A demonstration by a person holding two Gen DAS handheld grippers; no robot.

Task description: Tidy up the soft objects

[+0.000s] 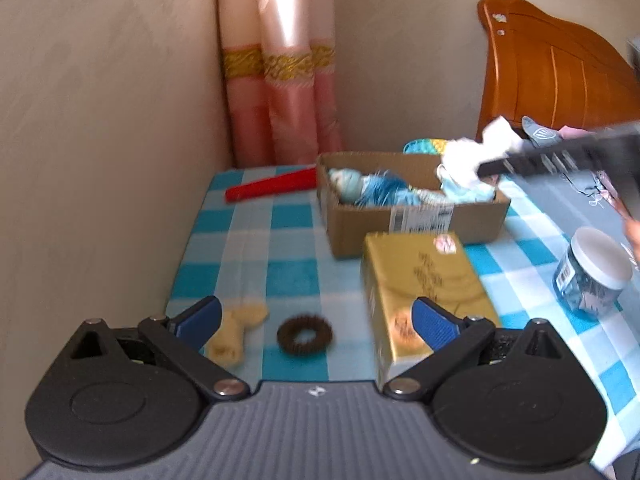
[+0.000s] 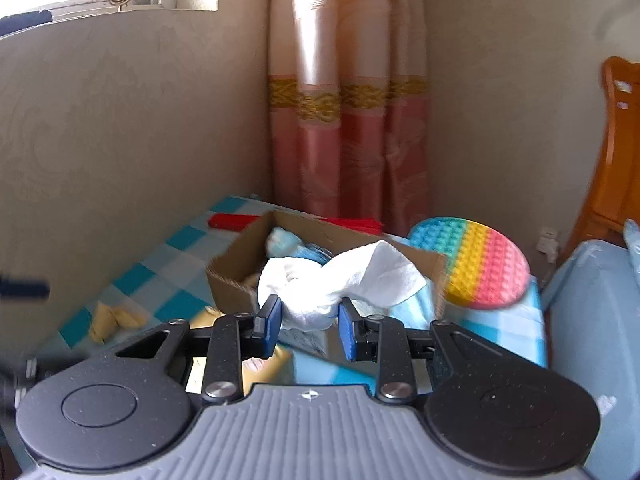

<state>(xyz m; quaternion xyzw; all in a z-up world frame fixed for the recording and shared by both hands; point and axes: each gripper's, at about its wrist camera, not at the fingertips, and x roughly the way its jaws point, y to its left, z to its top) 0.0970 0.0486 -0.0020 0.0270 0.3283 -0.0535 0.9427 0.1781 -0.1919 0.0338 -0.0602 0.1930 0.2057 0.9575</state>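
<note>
The right claw (image 2: 308, 322) is seen closed on a crumpled white cloth (image 2: 340, 280), which is pinched between its blue pads (image 2: 272, 324) and held in the air just above the near right corner of an open cardboard box (image 2: 230, 276). In the left wrist view the same white cloth (image 1: 472, 152) is seen hanging over the right end of the cardboard box (image 1: 416, 216), with the right claw (image 1: 484, 168) reaching in from the right. Blue and white soft items (image 1: 376, 192) are already laid inside the box. The left claw (image 1: 316, 324) is spread wide and holds nothing; it is poised low over the blue-and-white checked surface (image 1: 288, 240). Between its fingers a dark brown spiky ring (image 1: 305, 335) is seen lying on the surface, and a pale yellow soft piece (image 1: 236, 332) lies just beside the left finger. A gold-coloured box (image 1: 424, 296) is set beside the right finger, just in front of the cardboard box. A red tube-like object (image 1: 272, 189) lies behind the cardboard box's left end, near the pink curtain (image 1: 280, 80). A clear jar with a white lid (image 1: 592, 272) stands well to the right. A rainbow-coloured round pop-bubble mat (image 2: 472, 264) is propped just behind the box.
</note>
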